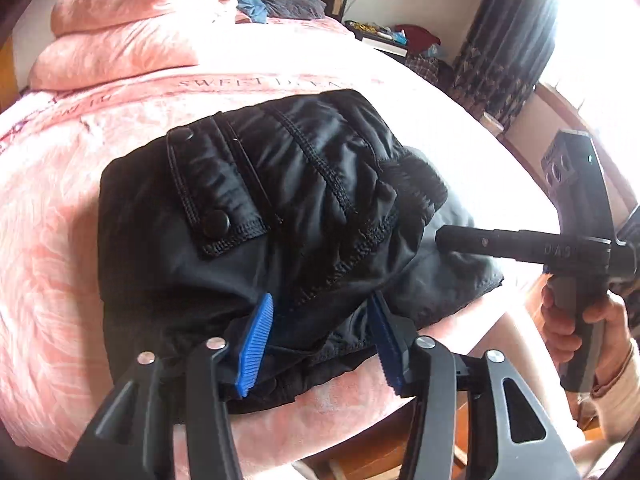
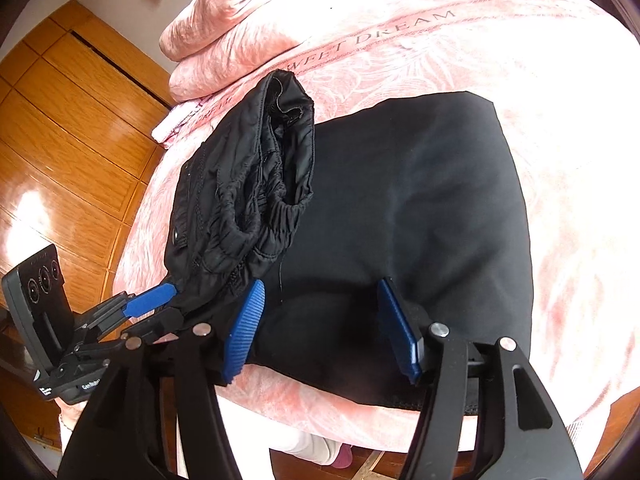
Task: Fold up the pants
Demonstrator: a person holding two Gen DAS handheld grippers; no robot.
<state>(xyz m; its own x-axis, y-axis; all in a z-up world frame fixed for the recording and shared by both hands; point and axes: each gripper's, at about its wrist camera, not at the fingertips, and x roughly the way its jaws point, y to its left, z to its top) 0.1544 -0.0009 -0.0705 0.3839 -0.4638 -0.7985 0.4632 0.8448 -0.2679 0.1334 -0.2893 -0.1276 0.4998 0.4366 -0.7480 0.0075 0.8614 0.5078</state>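
Black pants [image 1: 280, 208] lie folded on the pink bed near its front edge. The waistband end with snap buttons is doubled over on top. In the right wrist view the pants [image 2: 420, 200] show a flat leg part with the bunched waistband [image 2: 256, 184] at its left. My left gripper [image 1: 320, 340] is open, its blue pads on either side of the near edge of the pants. My right gripper [image 2: 324, 328] is open, its pads astride the near edge of the flat part. The left gripper's blue fingers [image 2: 148, 300] reach in by the waistband corner.
The pink bedspread [image 1: 60, 240] covers the bed, with a folded pink quilt [image 1: 132, 28] at the back left. A bedside table with clutter [image 1: 384, 36] and a dark curtain [image 1: 512, 40] stand on the right. A wooden wardrobe [image 2: 68, 128] stands left of the bed.
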